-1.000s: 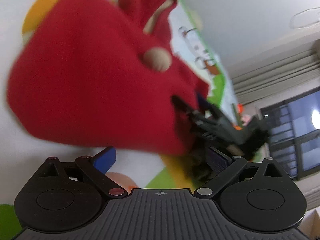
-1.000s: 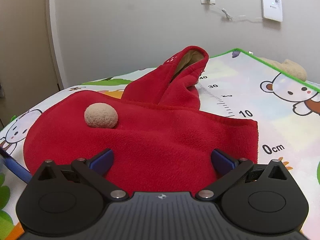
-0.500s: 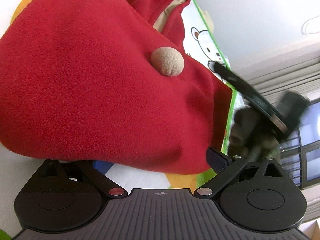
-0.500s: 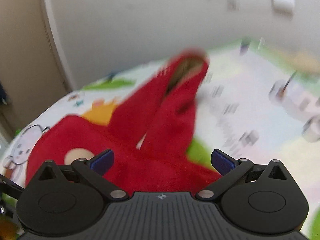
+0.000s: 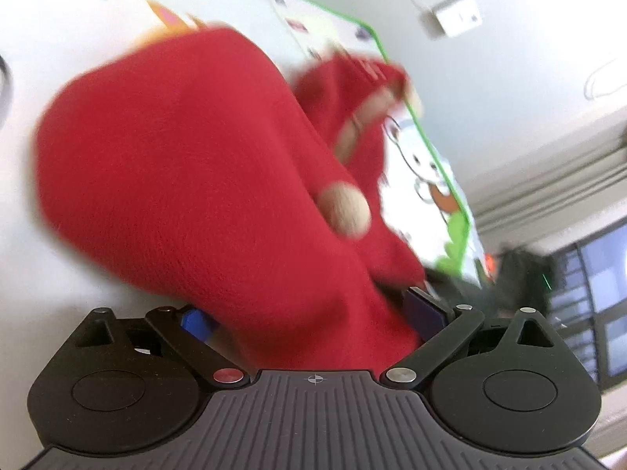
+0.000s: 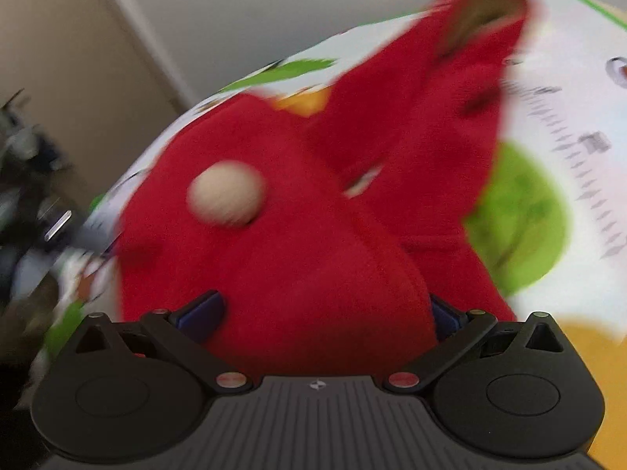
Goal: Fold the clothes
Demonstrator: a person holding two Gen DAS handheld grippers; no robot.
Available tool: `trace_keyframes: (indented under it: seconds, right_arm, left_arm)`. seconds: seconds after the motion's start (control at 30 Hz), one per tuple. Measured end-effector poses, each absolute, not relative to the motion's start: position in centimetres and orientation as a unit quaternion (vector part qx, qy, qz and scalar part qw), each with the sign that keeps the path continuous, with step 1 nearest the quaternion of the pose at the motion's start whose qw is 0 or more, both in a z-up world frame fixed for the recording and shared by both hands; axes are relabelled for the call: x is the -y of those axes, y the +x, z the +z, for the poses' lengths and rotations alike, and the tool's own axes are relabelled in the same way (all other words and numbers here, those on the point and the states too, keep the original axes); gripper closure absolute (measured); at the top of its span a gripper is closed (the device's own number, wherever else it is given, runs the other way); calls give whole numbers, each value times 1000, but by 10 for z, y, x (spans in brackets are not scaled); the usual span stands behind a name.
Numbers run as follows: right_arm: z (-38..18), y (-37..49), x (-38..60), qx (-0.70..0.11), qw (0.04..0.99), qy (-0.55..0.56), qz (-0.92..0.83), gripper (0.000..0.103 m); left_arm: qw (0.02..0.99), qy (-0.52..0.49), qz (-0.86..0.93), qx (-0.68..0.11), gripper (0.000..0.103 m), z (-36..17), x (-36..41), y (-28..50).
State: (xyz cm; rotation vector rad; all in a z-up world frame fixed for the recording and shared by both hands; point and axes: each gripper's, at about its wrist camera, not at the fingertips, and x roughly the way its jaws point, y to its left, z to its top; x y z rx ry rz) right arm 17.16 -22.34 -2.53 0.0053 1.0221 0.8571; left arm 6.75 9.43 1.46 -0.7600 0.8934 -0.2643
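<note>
Left wrist view: my left gripper (image 5: 309, 313) has its jaws spread wide, and the red fleece hooded garment with a beige pom-pom (image 5: 188, 180) bulges in between the blue pads (image 5: 194, 319). The pads sit out at the sides of the bunch, so I can't say they're actually squeezing it. The fleece is humped up on the white cartoon-print play mat with a green border (image 5: 427, 164), hood end pointing away toward the wall. Everything's smeared with motion blur, so edges are a guess.

Right wrist view: same story for my right gripper (image 6: 325, 313). Its jaws are wide apart with a thick lump of the red fleece sitting between them, pom-pom up on top, hood stretched off to the far right over the mat. Grip or just resting? Can't tell.

What worries me: fleece this thick slides easily, and if either side only has the top layer, the fold will drag crooked or drop mid-lift. The hood could also flop out and end up bunched inside the fold.
</note>
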Motion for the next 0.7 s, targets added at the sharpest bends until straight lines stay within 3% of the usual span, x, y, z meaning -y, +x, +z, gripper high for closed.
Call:
trace_keyframes:
  seconds: [0.23, 0.4, 0.57, 0.7]
  right_arm:
    - [-28, 64, 165, -457, 730, 10, 507, 0]
    - [-4, 35, 156, -395, 766, -30, 506, 0]
    - [39, 55, 219, -295, 890, -96, 333, 0]
    - [27, 76, 260, -277, 932, -179, 148, 0]
  left_arm:
    - [848, -353, -78, -387, 4, 26, -150, 61]
    - [857, -344, -56, -379, 4, 33, -178, 56]
    - [860, -328, -81, -382, 3, 34, -183, 31]
    - [849, -327, -82, -406, 2, 10, -183, 28]
